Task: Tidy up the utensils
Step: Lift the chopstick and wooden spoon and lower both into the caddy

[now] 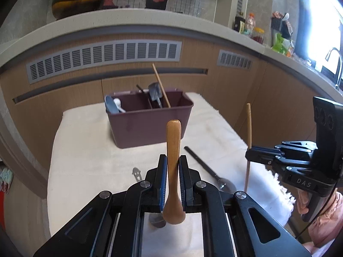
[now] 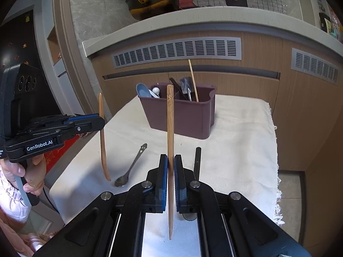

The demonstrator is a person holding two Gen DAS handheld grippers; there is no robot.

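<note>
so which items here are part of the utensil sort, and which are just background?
Job:
wooden spoon in left gripper
chopstick in right gripper
bin
metal spoon and black spoon on the cloth

Background:
pot
bottles
faucet

Right tongs [image 2: 170, 171] clamped on upright chopstick [image 2: 170, 150]. Left tongs [image 2: 94, 121] gripping wooden spoon [image 2: 102, 141] above table [image 2: 235, 139]. Metal spoon [image 2: 130, 168] lying on cloth; maroon bin [image 2: 182, 115] behind, utensils inside.
</note>
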